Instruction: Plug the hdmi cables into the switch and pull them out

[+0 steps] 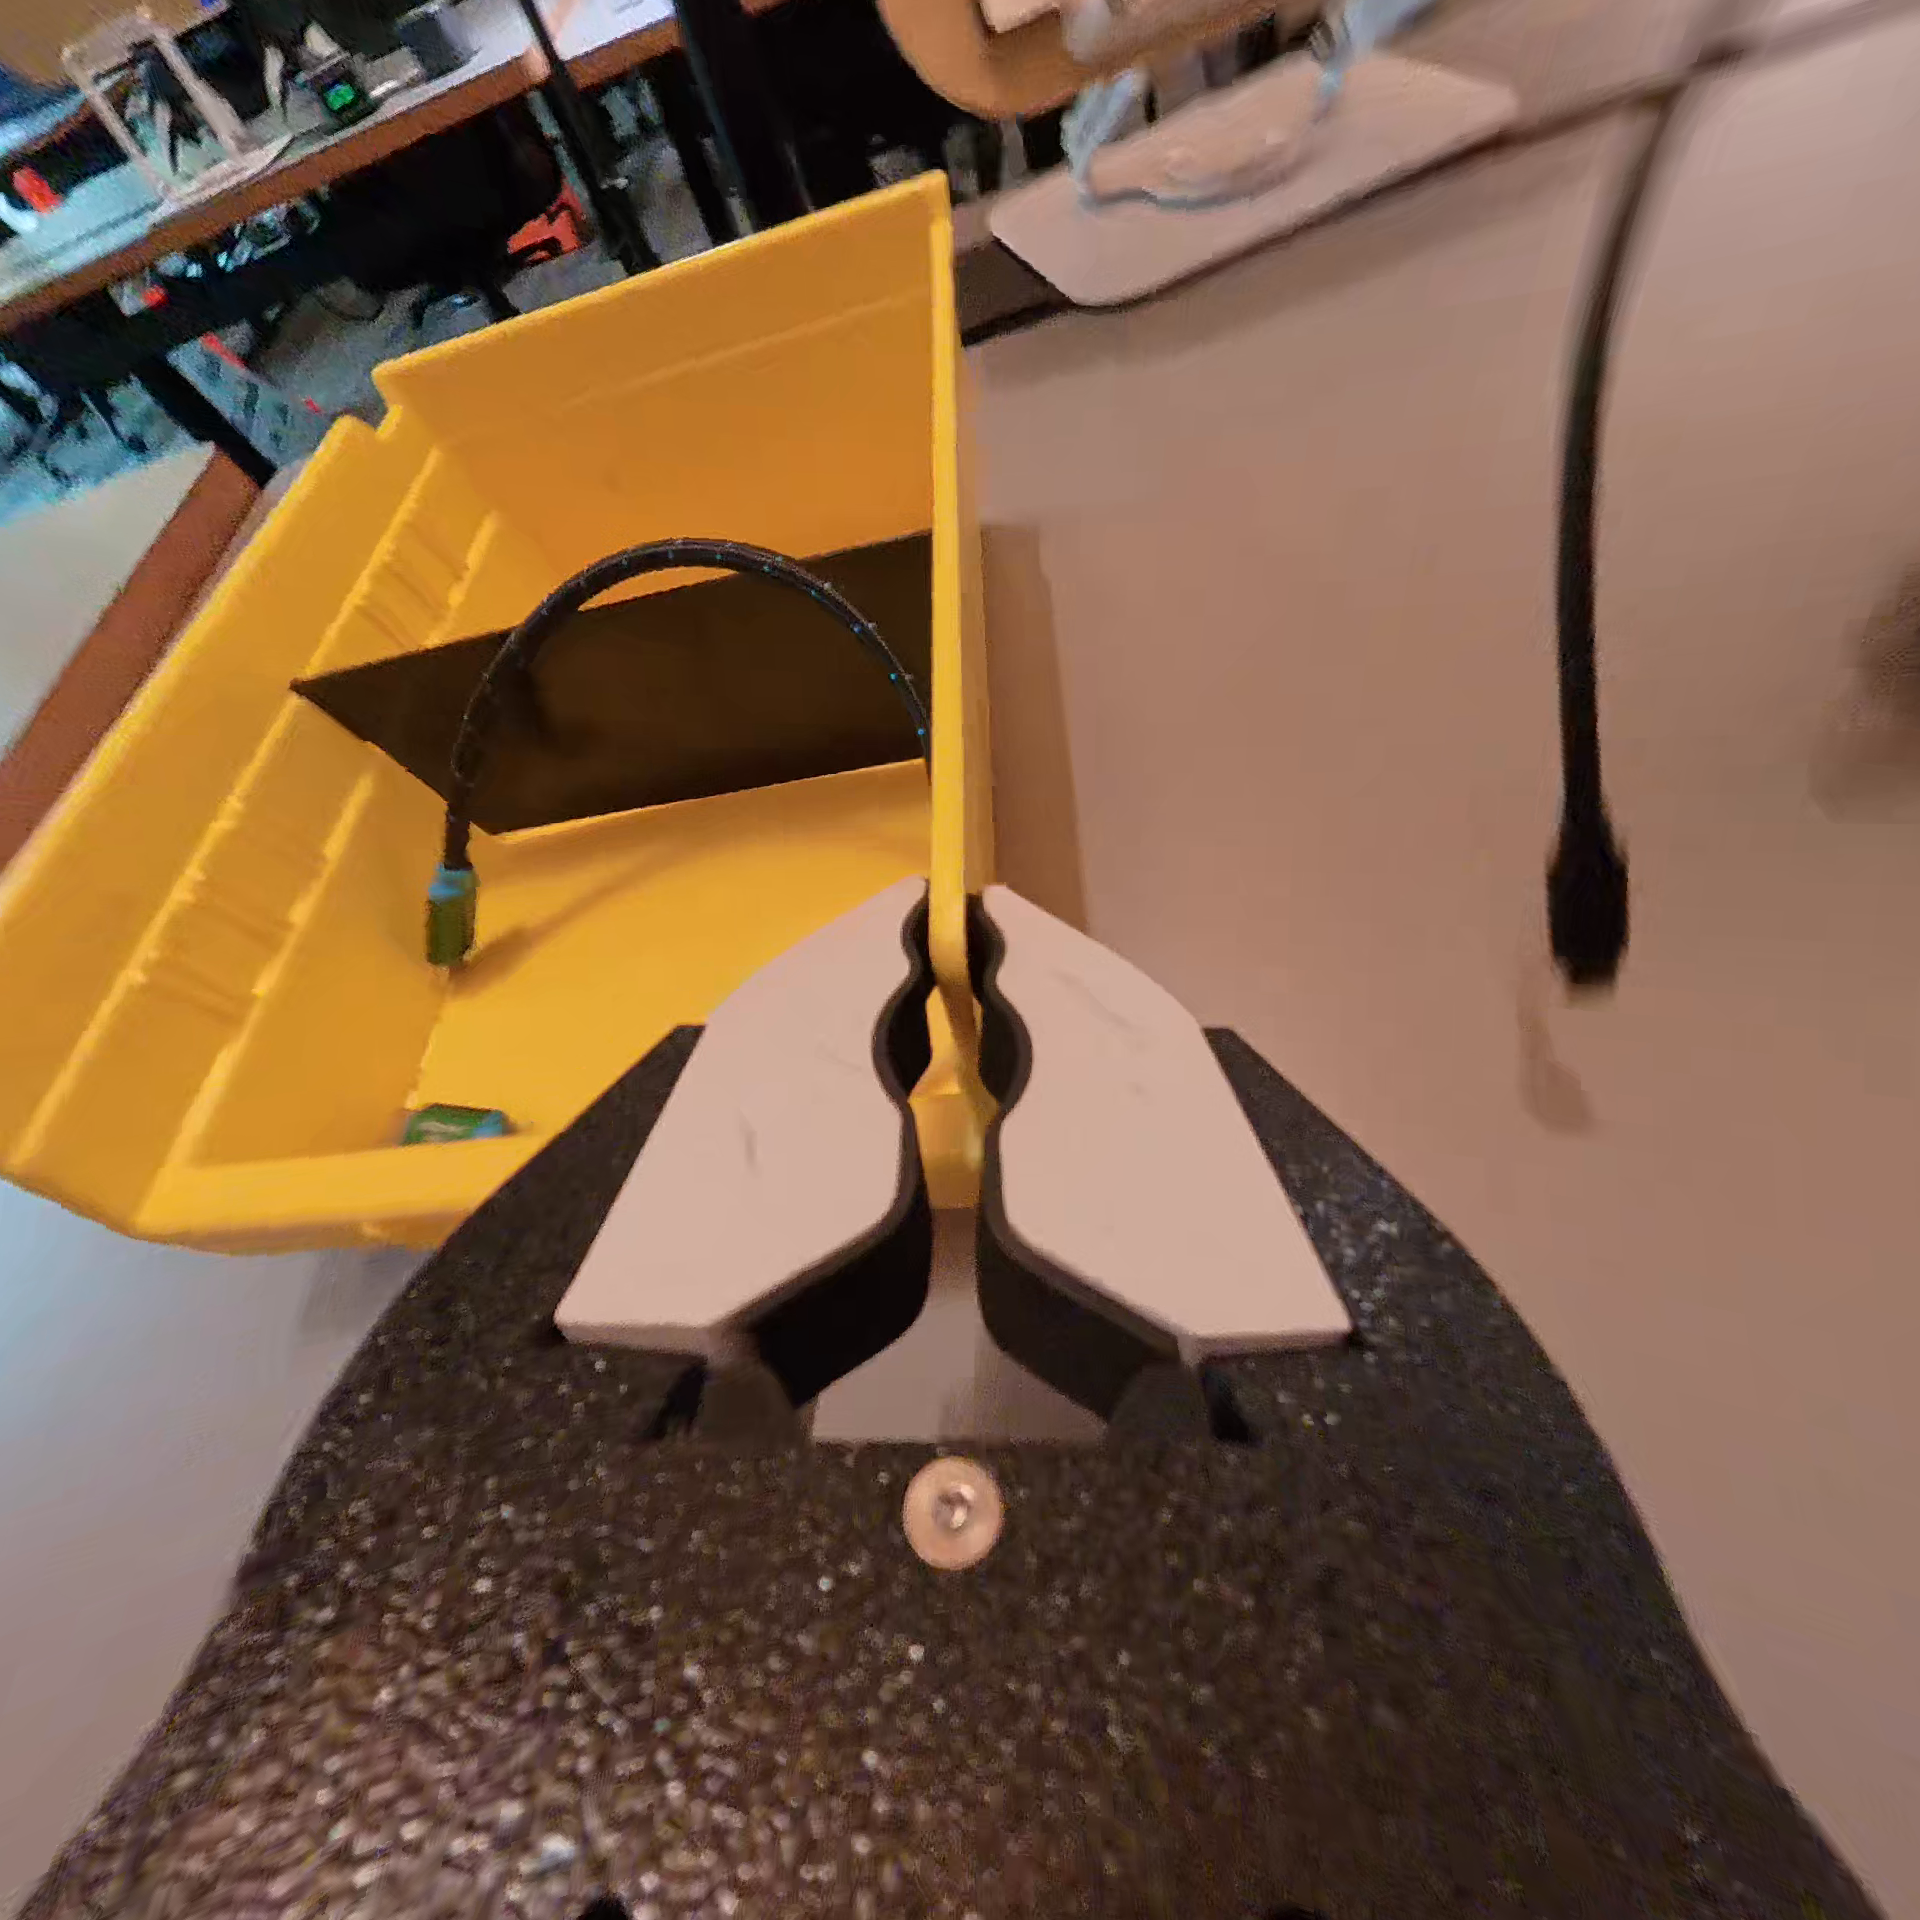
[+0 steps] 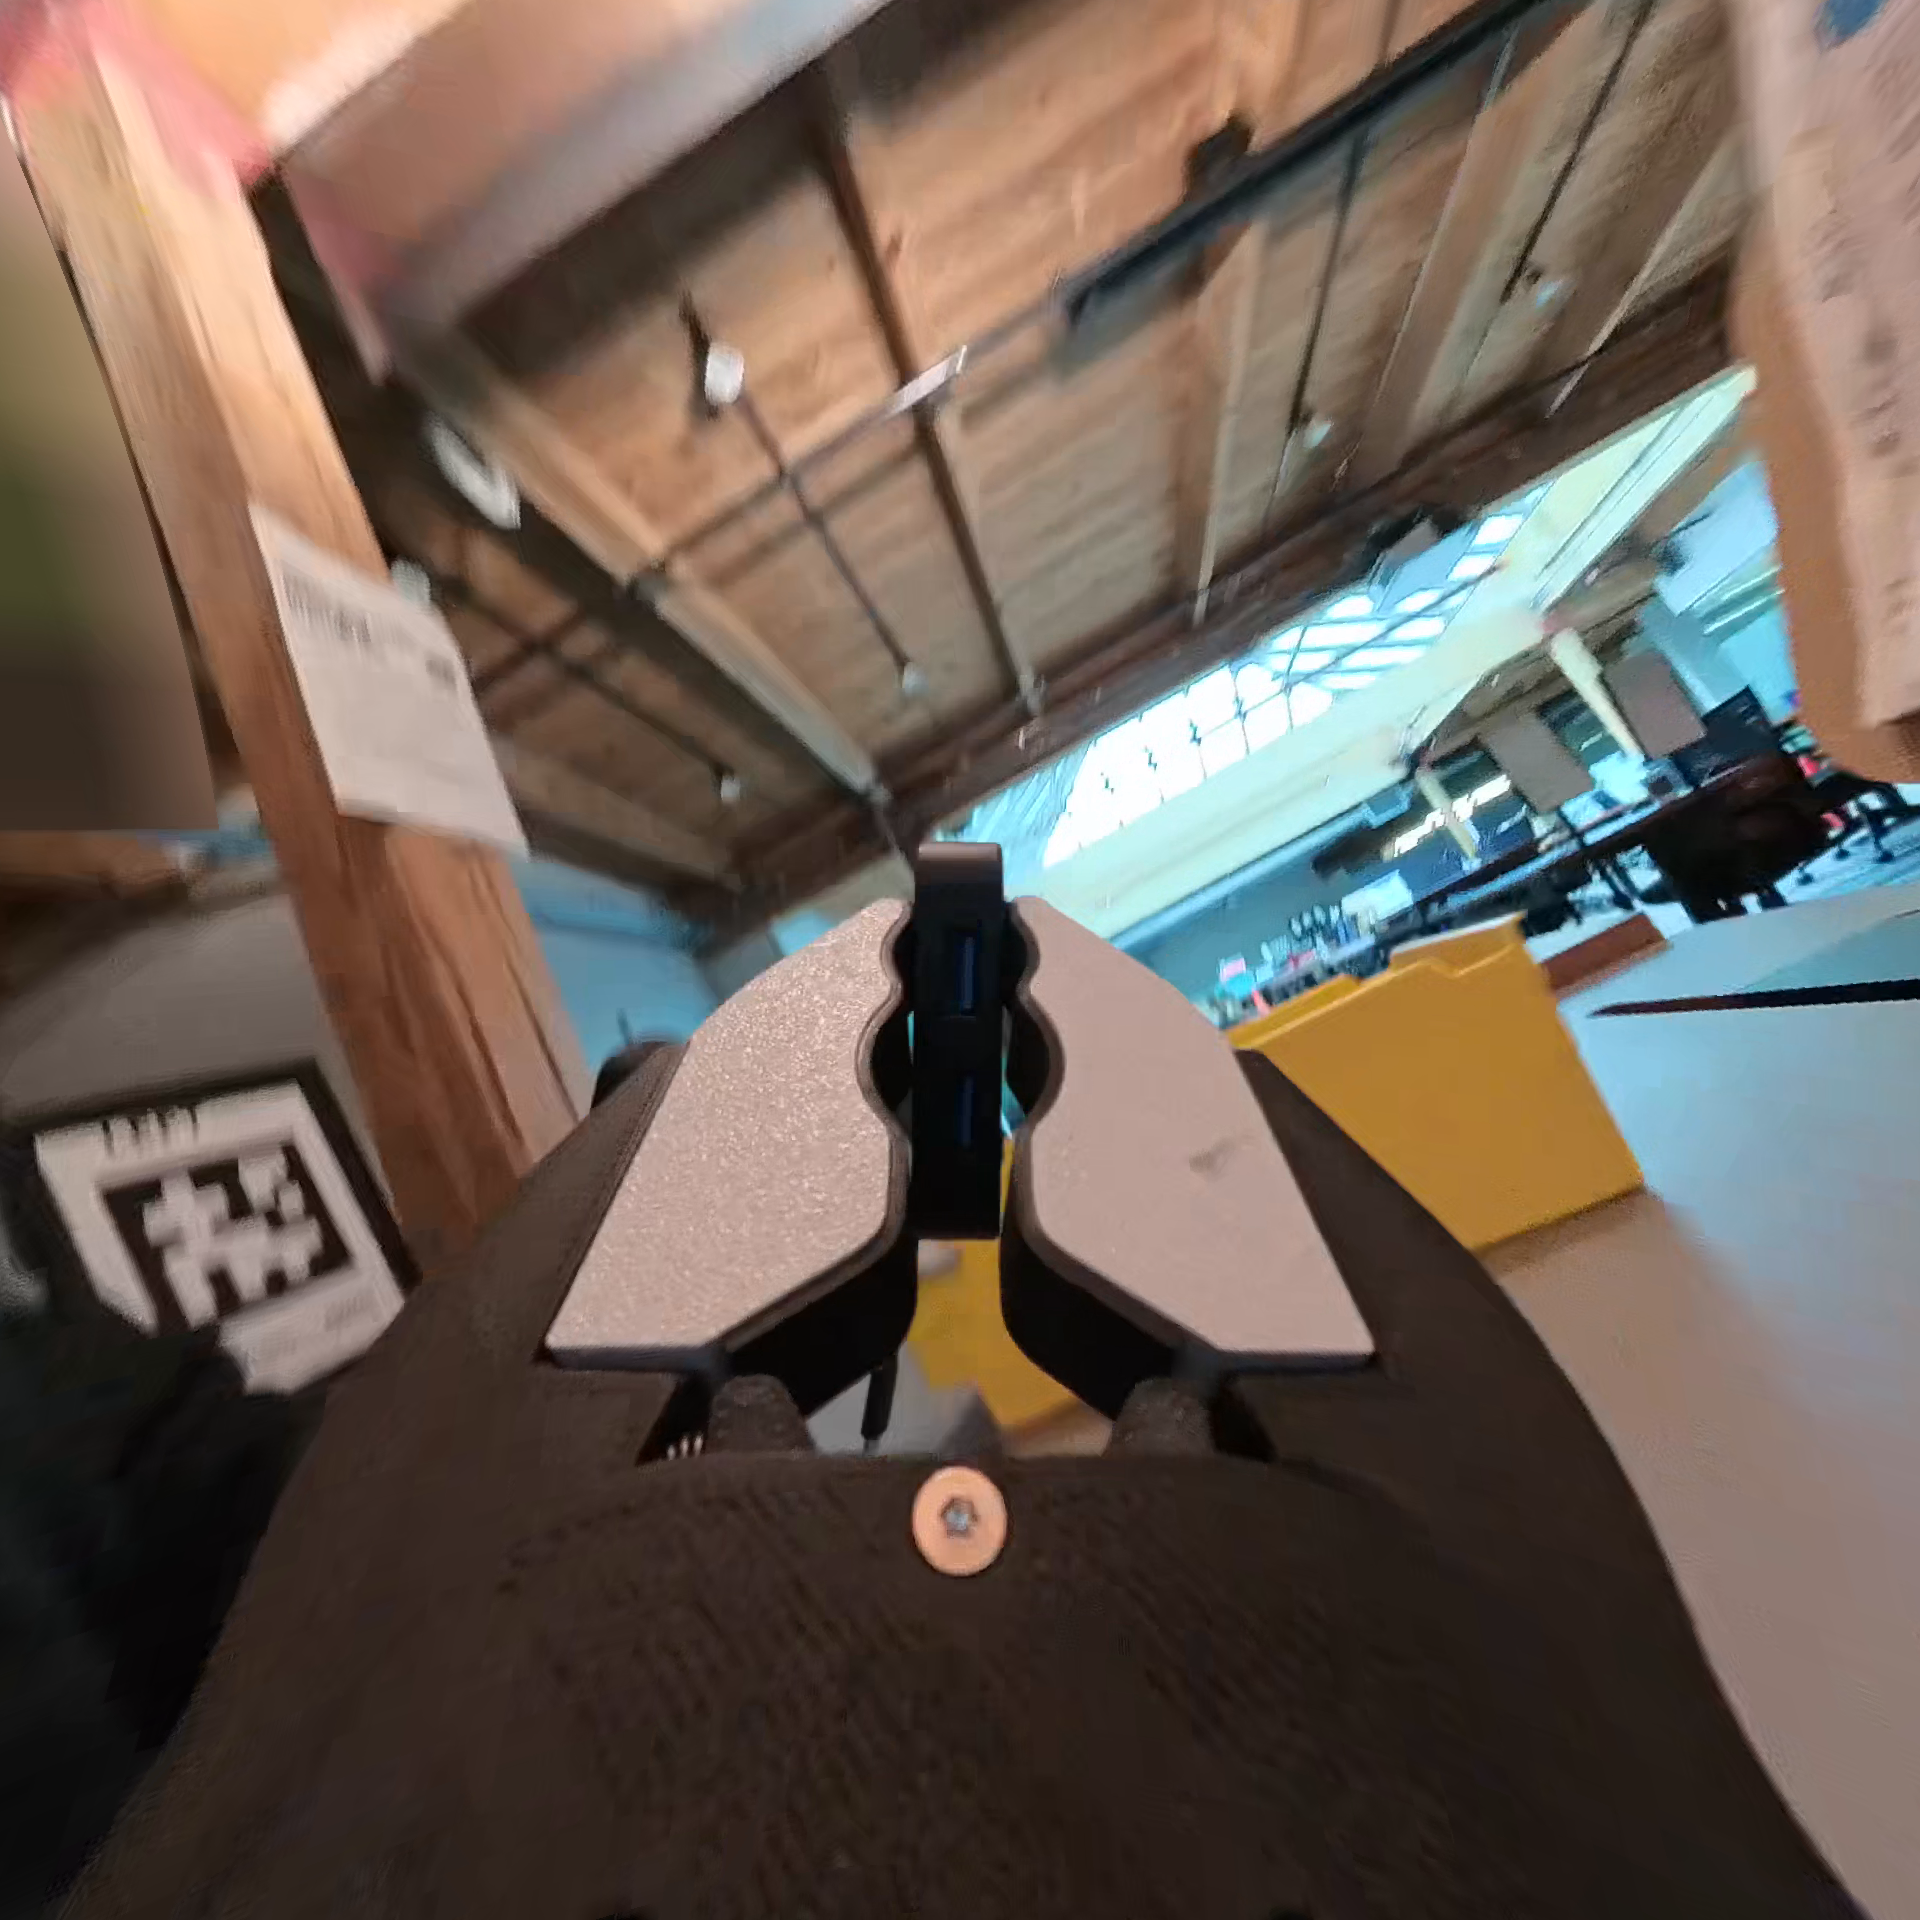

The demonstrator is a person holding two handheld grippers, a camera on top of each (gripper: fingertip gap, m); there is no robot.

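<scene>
The slim black switch box with blue ports [image 2: 957, 1039] sits clamped upright in the right gripper [image 2: 957, 940], raised off the table. The left gripper [image 1: 951, 914] is pinched onto the yellow plastic bin's side wall [image 1: 951, 623], tilting it. A braided black cable with a green plug [image 1: 453, 914] lies inside and could slide out; the loose black cable [image 1: 1579, 727] dangling beside it may swing out of reach.

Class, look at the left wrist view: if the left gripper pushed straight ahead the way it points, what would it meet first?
The left gripper is already shut on the yellow bin side wall, so it would just push along that wall; depth beyond is unclear.
</scene>
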